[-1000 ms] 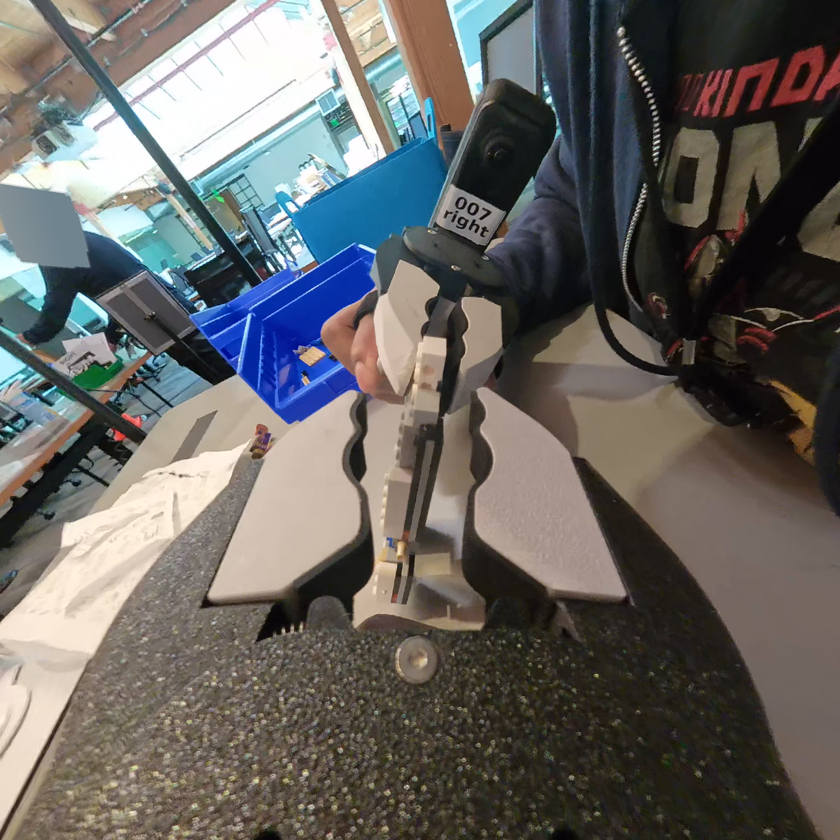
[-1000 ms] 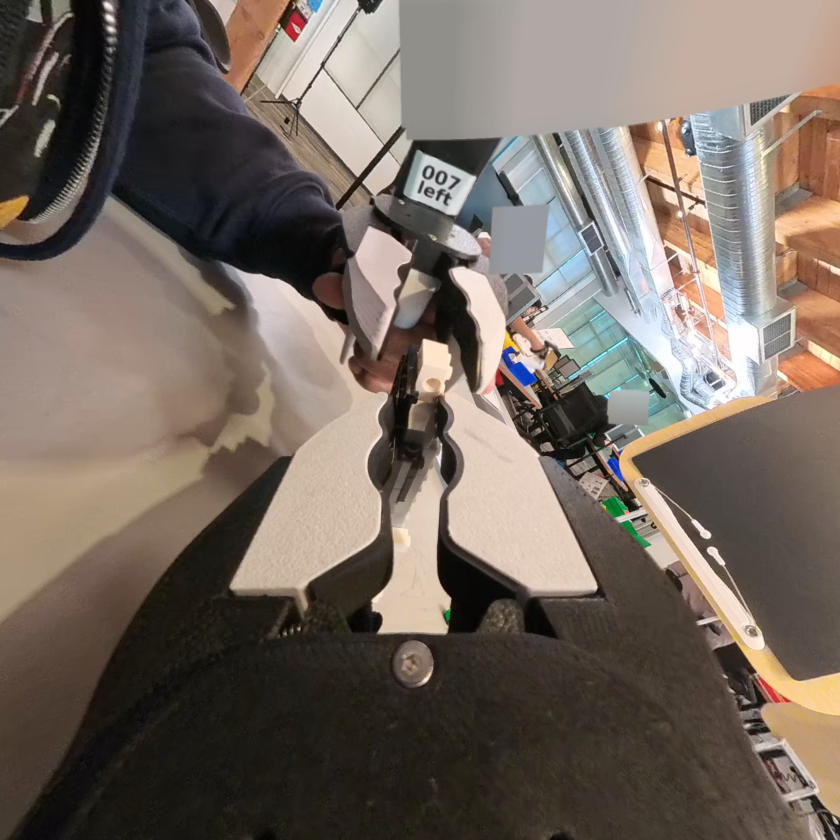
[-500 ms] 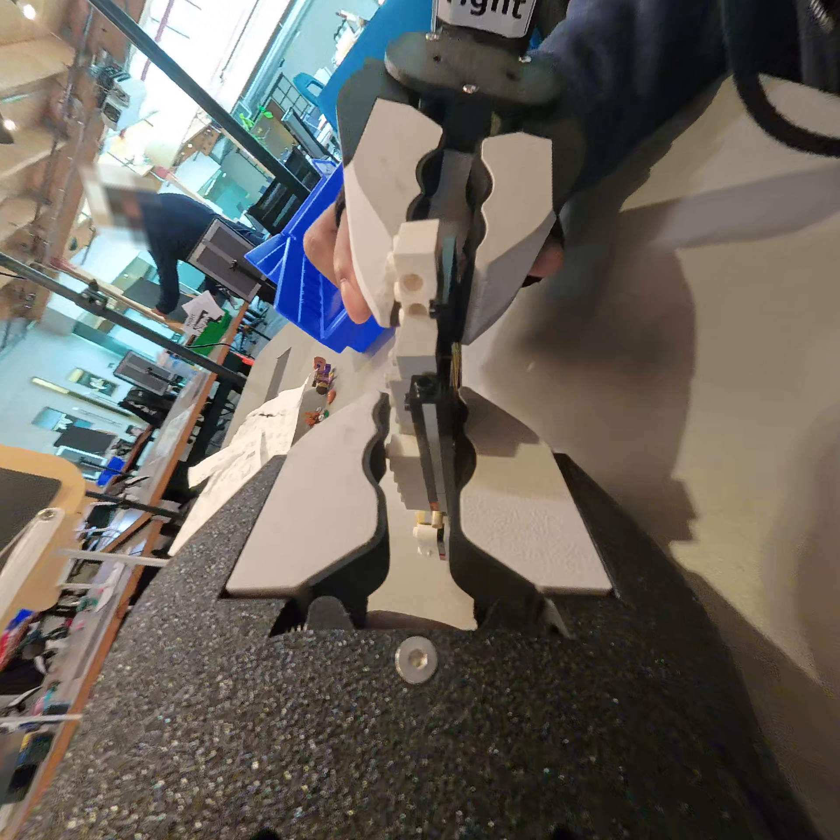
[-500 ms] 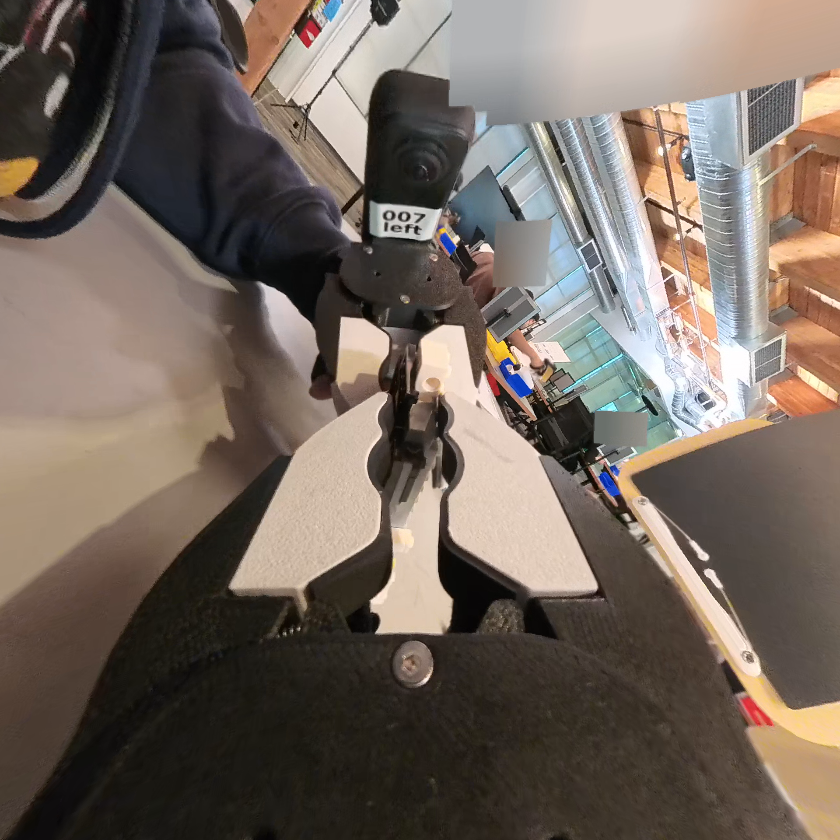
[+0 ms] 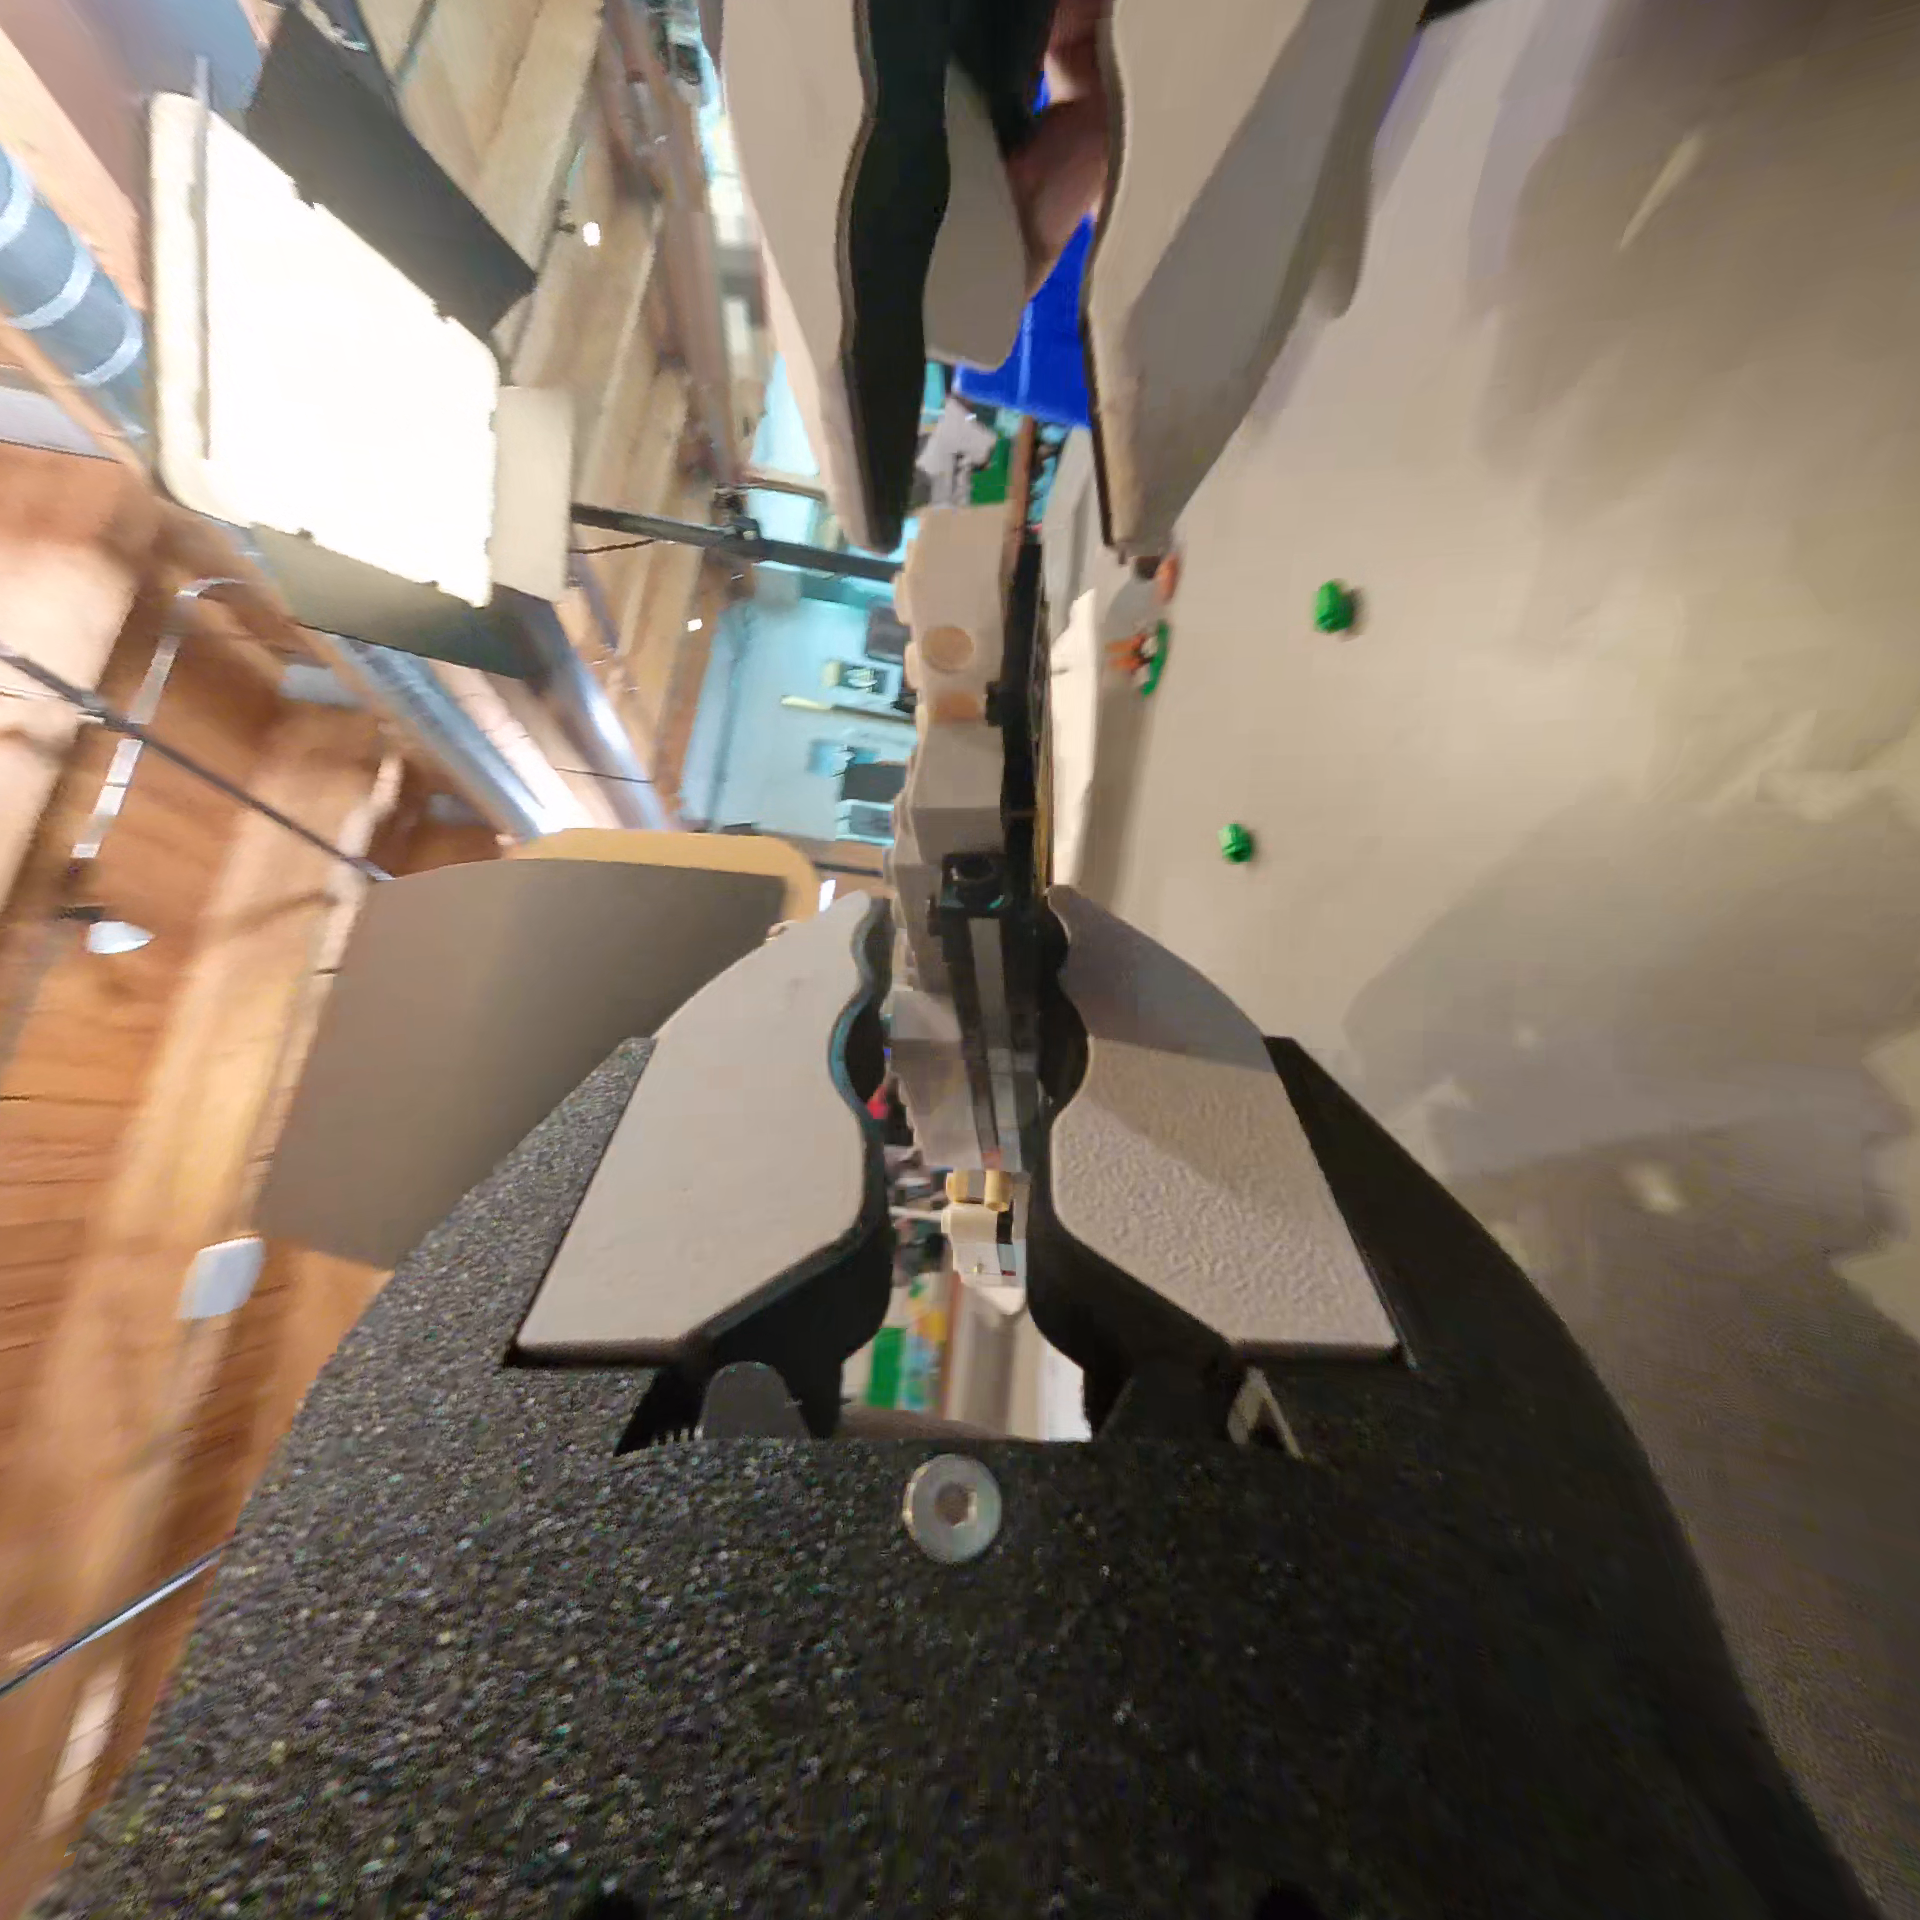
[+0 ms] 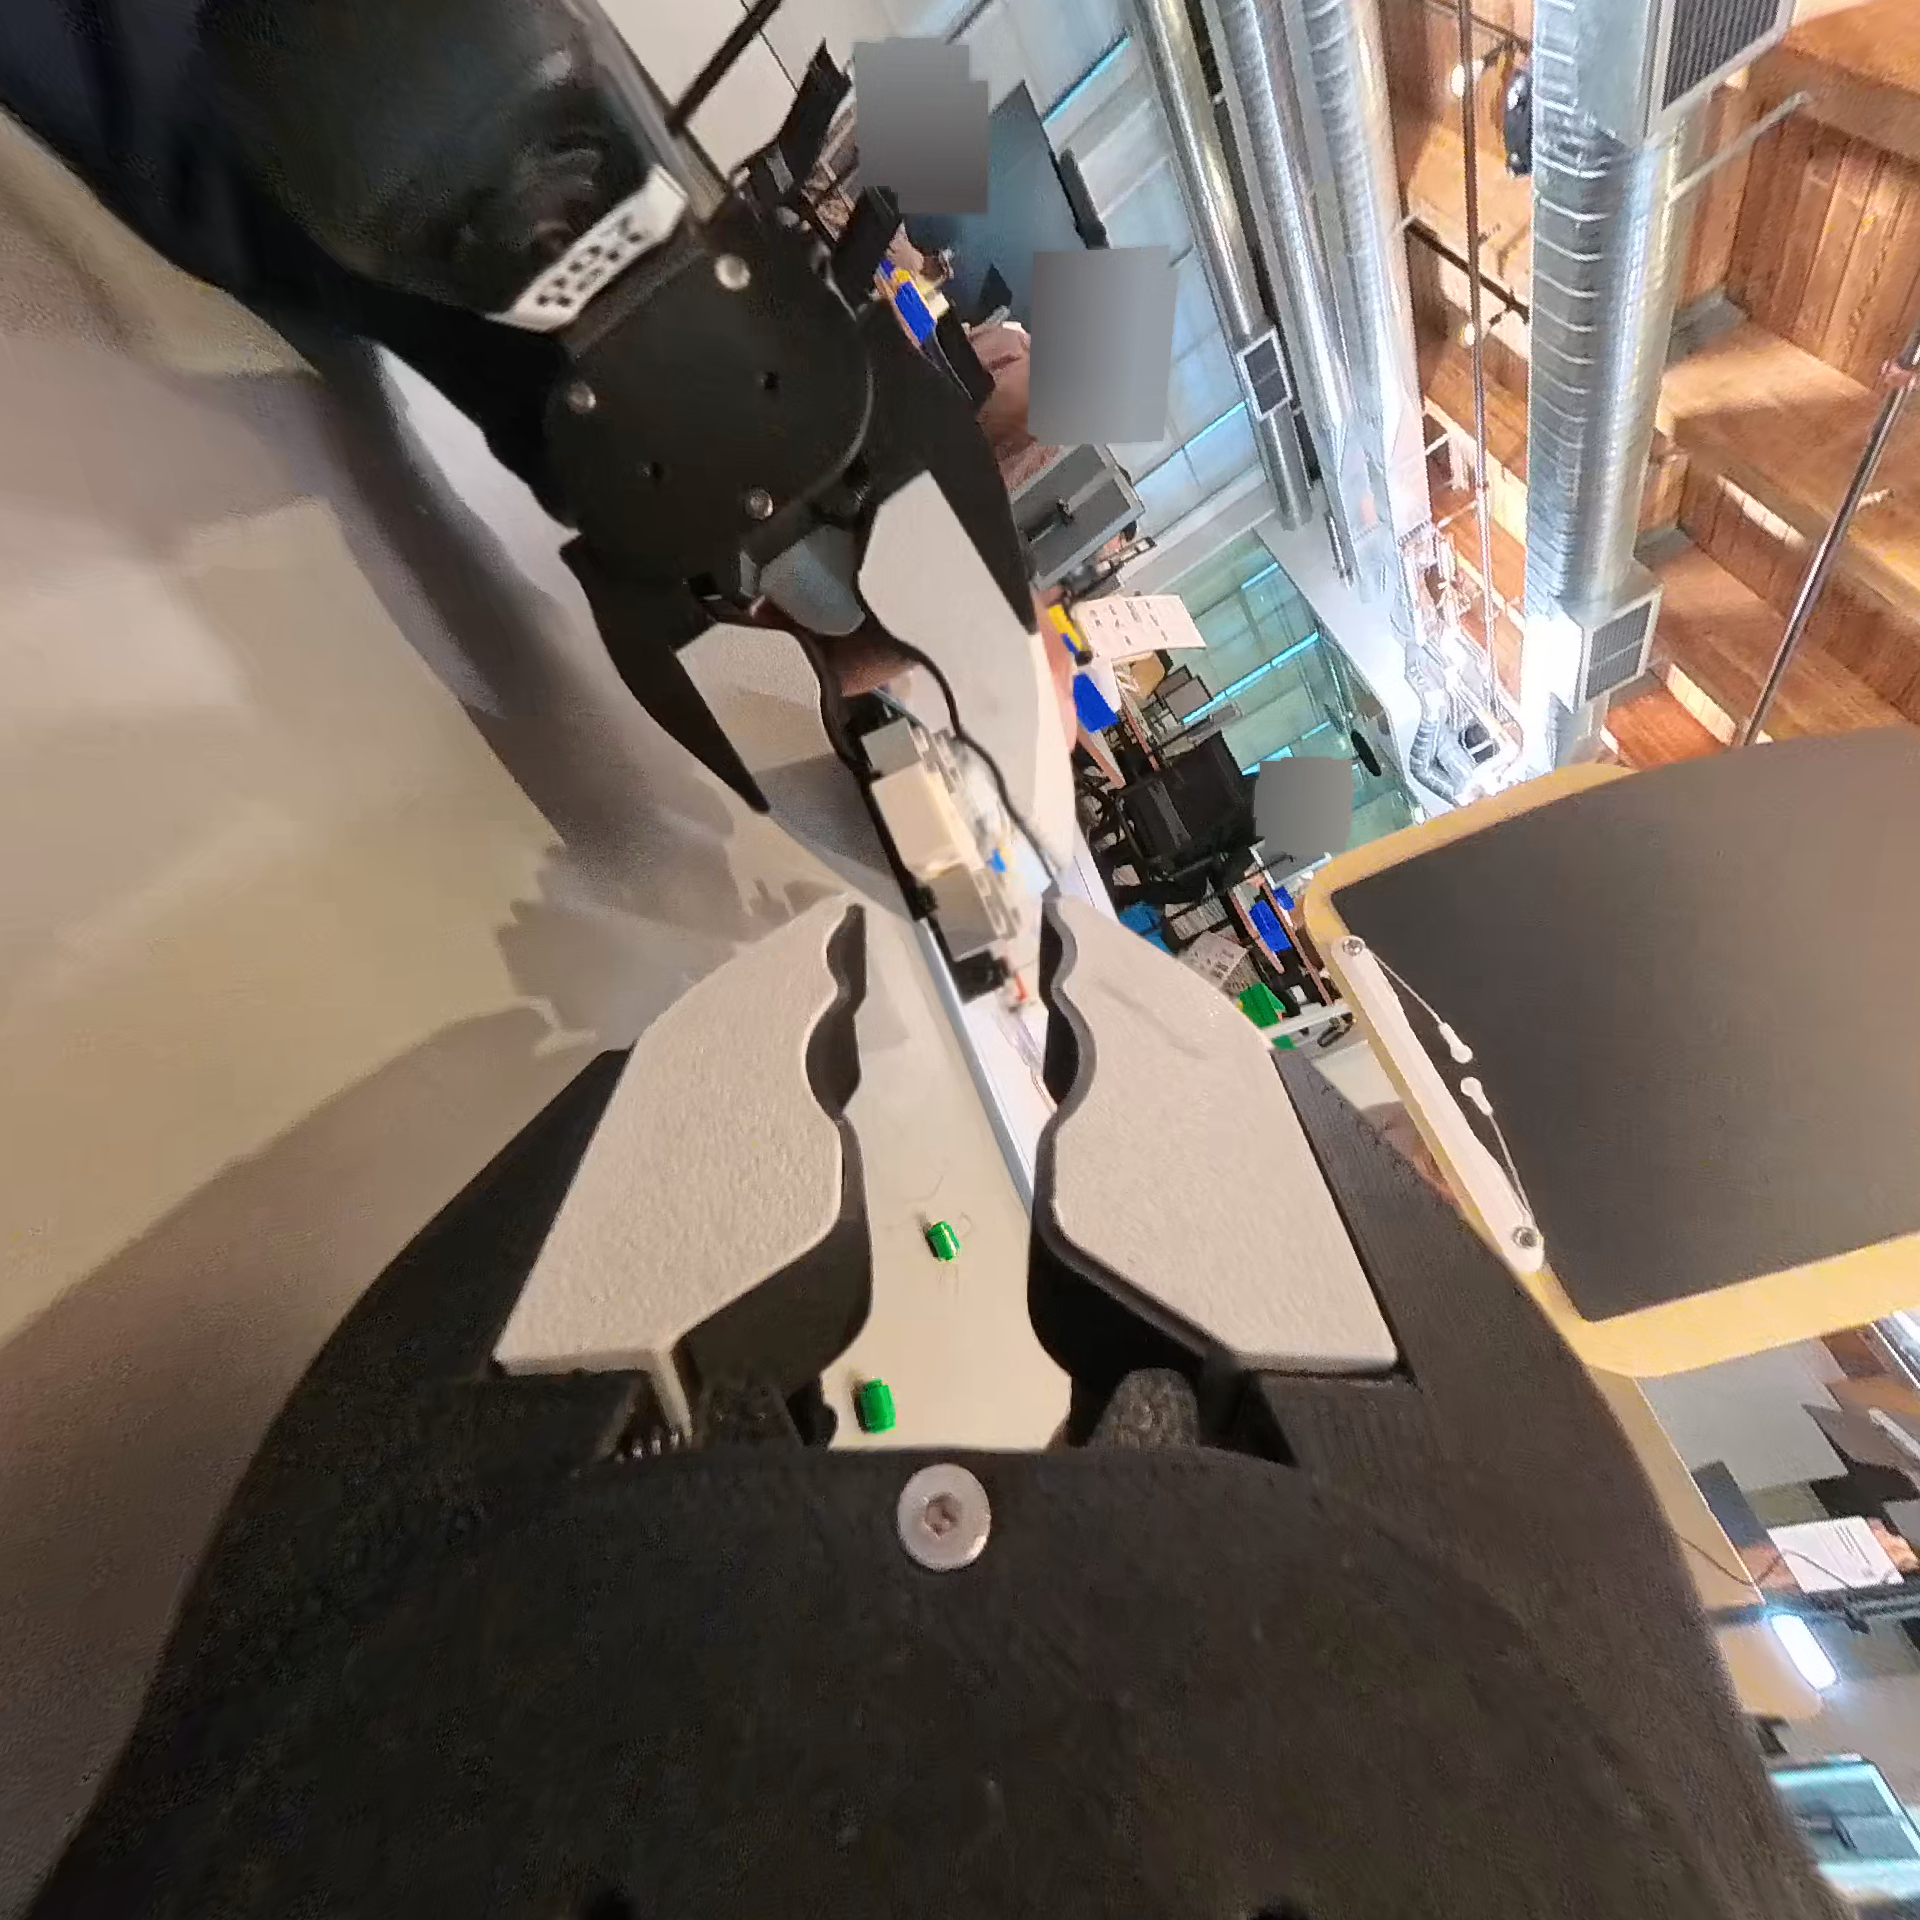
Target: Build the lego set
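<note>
My left gripper [image 5: 966,904] is shut on a long brick assembly [image 5: 951,790] of white, grey and black bricks, and both pads press on its sides. The assembly sticks out forward from the fingers. My right gripper [image 5: 997,520] faces it from above in the left wrist view, with its jaws apart. In the right wrist view my right gripper [image 6: 951,914] is open. The assembly [image 6: 914,805], held by the left gripper [image 6: 899,821], ends just at its fingertips, with a gap to each pad.
Both grippers are above a grey table [image 5: 1558,623]. Small green pieces [image 5: 1330,606] [image 5: 1234,842] lie on it, also showing in the right wrist view [image 6: 940,1238]. A blue bin [image 5: 1039,343] stands behind. A black board with a wooden rim [image 6: 1610,1039] is beside the table. Tip to tip, the grippers are about 6 centimeters apart.
My left gripper closed on the assembly while the right still held it. The right gripper has since opened, let go and drawn back a little. Both views have rolled.
</note>
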Action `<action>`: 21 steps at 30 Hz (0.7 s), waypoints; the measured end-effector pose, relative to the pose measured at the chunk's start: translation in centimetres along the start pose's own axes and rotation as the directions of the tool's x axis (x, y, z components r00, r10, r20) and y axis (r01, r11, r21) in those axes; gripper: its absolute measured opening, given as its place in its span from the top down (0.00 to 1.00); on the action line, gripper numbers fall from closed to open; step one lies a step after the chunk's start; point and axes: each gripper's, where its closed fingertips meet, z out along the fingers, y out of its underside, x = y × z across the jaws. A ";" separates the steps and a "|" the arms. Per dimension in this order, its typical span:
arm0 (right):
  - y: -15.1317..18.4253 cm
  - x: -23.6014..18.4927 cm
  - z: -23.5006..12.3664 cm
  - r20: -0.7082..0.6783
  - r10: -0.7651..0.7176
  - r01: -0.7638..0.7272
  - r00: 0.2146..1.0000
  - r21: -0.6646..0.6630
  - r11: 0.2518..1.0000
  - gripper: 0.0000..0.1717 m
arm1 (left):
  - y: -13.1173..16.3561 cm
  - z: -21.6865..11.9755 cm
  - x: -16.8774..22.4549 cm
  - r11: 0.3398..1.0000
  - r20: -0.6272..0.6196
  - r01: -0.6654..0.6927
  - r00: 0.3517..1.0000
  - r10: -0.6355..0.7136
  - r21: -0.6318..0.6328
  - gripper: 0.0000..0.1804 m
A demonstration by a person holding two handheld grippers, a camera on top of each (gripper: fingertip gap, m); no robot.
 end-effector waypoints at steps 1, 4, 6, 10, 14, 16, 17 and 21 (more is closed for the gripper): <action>0.2 0.0 0.1 -0.007 -0.001 0.000 1.000 -0.010 1.000 0.81 | 0.2 0.0 -0.3 0.999 0.028 -0.036 0.999 0.036 -0.014 0.86; 0.7 0.2 0.4 -0.032 -0.002 0.000 0.999 -0.042 0.999 0.81 | 0.5 0.0 -1.1 0.992 0.096 -0.116 0.988 0.120 -0.051 0.86; 0.9 0.3 0.5 -0.044 0.007 -0.009 0.999 -0.051 0.999 0.82 | 0.6 0.0 -1.5 0.989 0.124 -0.132 0.982 0.139 -0.062 0.86; 1.8 0.9 0.7 -0.080 0.046 -0.053 0.996 -0.092 0.994 0.83 | 0.9 -0.1 -2.1 0.987 0.167 -0.139 0.975 0.150 -0.075 0.86; 3.7 2.2 0.6 -0.135 0.166 -0.186 0.977 -0.152 0.971 0.85 | 1.7 0.0 -2.2 0.989 0.166 -0.113 0.978 0.128 -0.094 0.86; 4.9 2.8 0.5 -0.164 0.244 -0.273 0.956 -0.187 0.944 0.87 | 2.2 0.0 -2.2 0.989 0.161 -0.103 0.980 0.119 -0.106 0.86; 5.7 3.1 0.4 -0.179 0.281 -0.316 0.943 -0.214 0.924 0.87 | 2.4 0.0 -2.2 0.989 0.160 -0.100 0.980 0.116 -0.110 0.86; 8.8 3.5 0.1 -0.223 0.381 -0.436 0.897 -0.313 0.844 0.88 | 2.9 0.1 -2.1 0.990 0.146 -0.087 0.984 0.103 -0.108 0.86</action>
